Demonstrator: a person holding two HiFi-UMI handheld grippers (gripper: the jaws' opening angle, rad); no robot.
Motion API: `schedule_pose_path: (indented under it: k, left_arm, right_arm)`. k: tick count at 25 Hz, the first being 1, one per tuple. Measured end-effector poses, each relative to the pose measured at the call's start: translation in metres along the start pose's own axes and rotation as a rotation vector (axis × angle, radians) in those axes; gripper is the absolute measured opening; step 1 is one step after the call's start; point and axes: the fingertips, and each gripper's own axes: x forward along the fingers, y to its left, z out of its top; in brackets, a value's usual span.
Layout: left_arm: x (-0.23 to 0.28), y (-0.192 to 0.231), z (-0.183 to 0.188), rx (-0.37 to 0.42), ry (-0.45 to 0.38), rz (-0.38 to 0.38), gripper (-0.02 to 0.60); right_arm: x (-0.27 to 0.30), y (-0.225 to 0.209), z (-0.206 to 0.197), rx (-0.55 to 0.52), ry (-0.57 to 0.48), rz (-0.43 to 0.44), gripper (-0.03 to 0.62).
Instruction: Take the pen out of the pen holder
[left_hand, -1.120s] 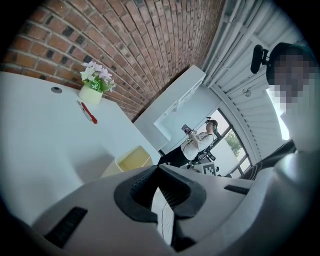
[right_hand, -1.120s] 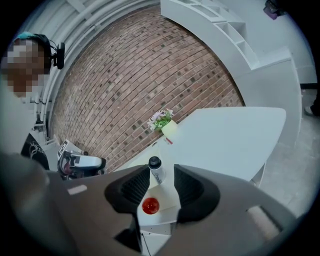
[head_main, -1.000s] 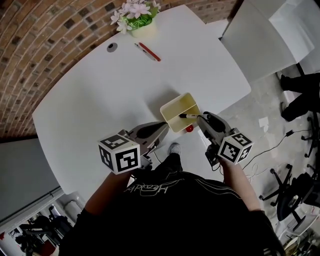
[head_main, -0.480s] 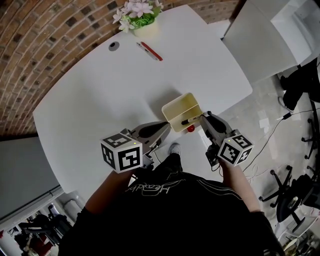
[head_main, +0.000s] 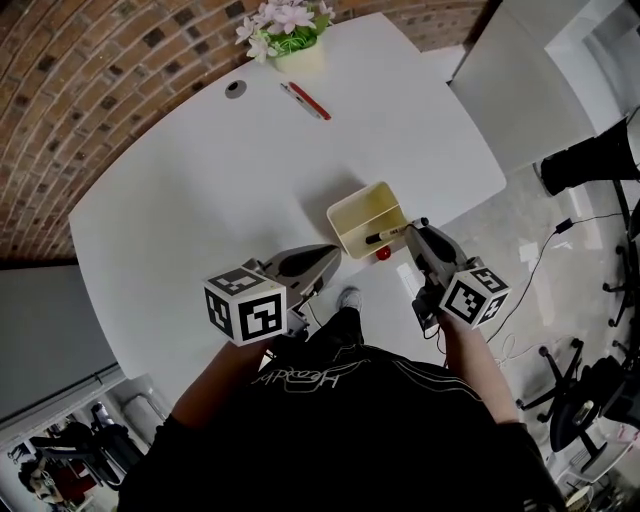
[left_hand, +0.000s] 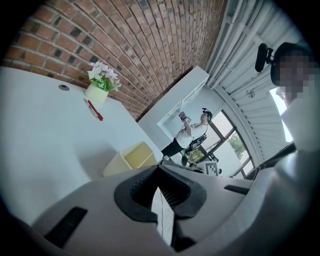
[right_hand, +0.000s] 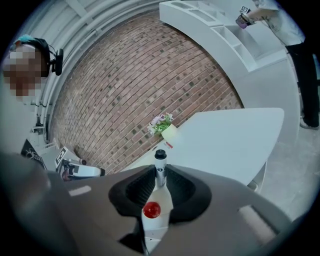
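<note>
A cream pen holder (head_main: 365, 213) stands near the table's front edge and also shows in the left gripper view as the pen holder (left_hand: 131, 159). A black-capped pen (head_main: 384, 237) leans out over its right rim. My right gripper (head_main: 411, 231) reaches in from the right, and its jaws are closing on the pen (right_hand: 160, 167), which stands upright between the pads. My left gripper (head_main: 332, 253) rests just left of the holder, apart from it. The left gripper (left_hand: 159, 168) has its tips together and holds nothing.
A small red ball (head_main: 382, 254) lies on the white table (head_main: 200, 190) below the holder. At the far edge are a flower pot (head_main: 290, 30), a red pen (head_main: 303, 102) and a grey disc (head_main: 235, 88). Office chairs stand on the floor to the right.
The right gripper's jaws have come together round the pen at the holder's rim. Neither hand has shifted noticeably.
</note>
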Motion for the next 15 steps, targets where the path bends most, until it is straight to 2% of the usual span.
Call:
schedule_pose_path:
  k: [6, 15]
  left_arm:
    - [-0.005, -0.013, -0.009, 0.007, 0.003, 0.007, 0.003]
    - [-0.021, -0.046, -0.021, 0.046, -0.032, 0.003, 0.003]
  right_arm:
    - [-0.011, 0.010, 0.016, 0.020, -0.061, 0.031, 0.071]
    - [-0.053, 0.049, 0.038, 0.019, -0.155, 0.092, 0.071]
